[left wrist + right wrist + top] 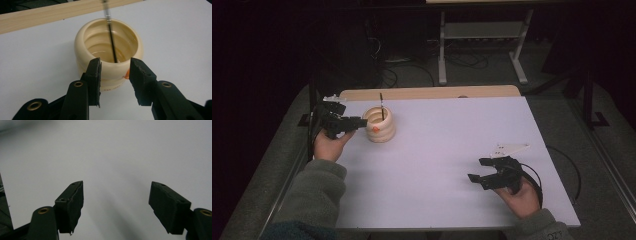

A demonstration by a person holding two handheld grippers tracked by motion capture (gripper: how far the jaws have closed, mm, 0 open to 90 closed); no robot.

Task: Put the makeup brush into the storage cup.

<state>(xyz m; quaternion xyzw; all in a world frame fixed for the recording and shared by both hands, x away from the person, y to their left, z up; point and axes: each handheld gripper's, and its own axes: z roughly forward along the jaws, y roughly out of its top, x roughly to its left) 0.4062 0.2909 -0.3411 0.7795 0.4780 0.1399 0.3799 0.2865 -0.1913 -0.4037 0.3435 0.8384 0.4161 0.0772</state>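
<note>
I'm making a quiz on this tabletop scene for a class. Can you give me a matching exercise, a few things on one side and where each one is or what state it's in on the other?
Things:
1. cream ribbed cup
2. thin dark stick
3. left gripper
4. right gripper

Places or states:
A. open over bare white table, near the front right
B. standing inside the cup, leaning on its rim
C. on the table's far left part, with an orange mark on its side
D. open, jaws right at the cup's near side

Pairs: 1-C, 2-B, 3-D, 4-A
</note>
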